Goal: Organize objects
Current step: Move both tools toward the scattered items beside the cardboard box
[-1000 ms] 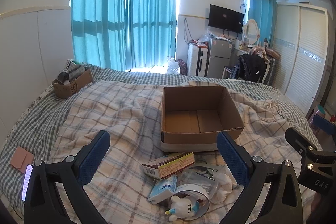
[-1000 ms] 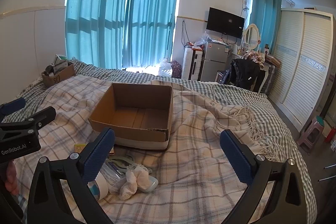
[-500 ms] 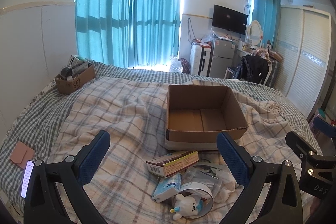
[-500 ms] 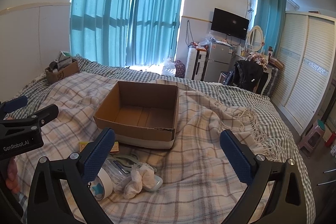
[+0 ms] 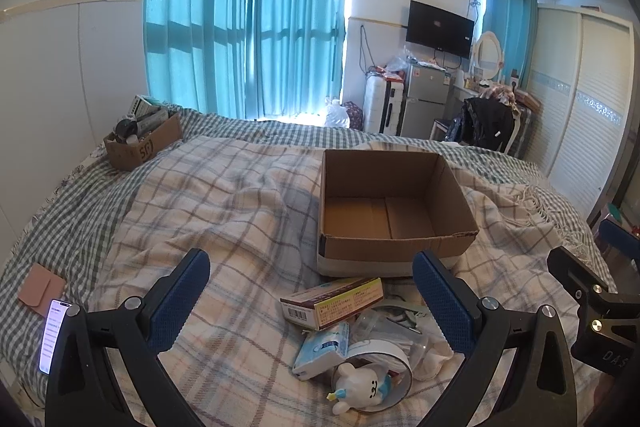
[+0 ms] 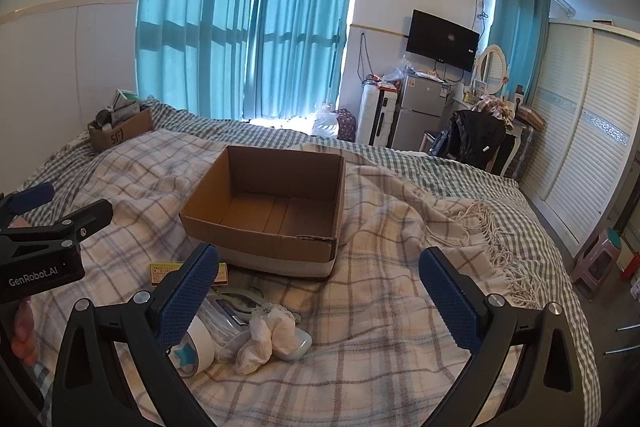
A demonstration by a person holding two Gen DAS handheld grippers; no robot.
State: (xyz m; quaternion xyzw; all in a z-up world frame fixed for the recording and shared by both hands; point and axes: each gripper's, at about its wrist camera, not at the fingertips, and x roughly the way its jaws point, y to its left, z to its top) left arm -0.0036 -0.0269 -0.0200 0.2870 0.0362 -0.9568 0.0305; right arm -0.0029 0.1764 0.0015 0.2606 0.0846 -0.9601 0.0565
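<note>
Comparing both wrist views with those of a second earlier shows one change only: the viewpoint has shifted slightly, so the open brown cardboard box (image 5: 394, 211) and the pile of loose items sit a little differently in frame. Nothing on the bed has been displaced. By judgement, the task is at its start, with no item yet picked up.

Left gripper (image 5: 316, 297): tongs spread wide, holding nothing, hovering above the pile. Right gripper (image 6: 320, 297): tongs likewise spread and empty, over bare plaid blanket (image 6: 380, 307) to the right of the pile.

The box stands upright on the blanket near the middle of the bed, flaps absent or folded away, interior empty, a pale band along its lower front wall.

The pile lies just in front of the box:
- a brown-and-yellow printed carton (image 5: 332, 303), lying flat
- a light blue tissue packet (image 5: 320, 349) beside it
- a white tape roll (image 5: 380, 359) with a small white toy figure (image 5: 360, 389) at its front
- a crumpled white cloth (image 6: 266, 339) resting against clear plastic packaging
</note>
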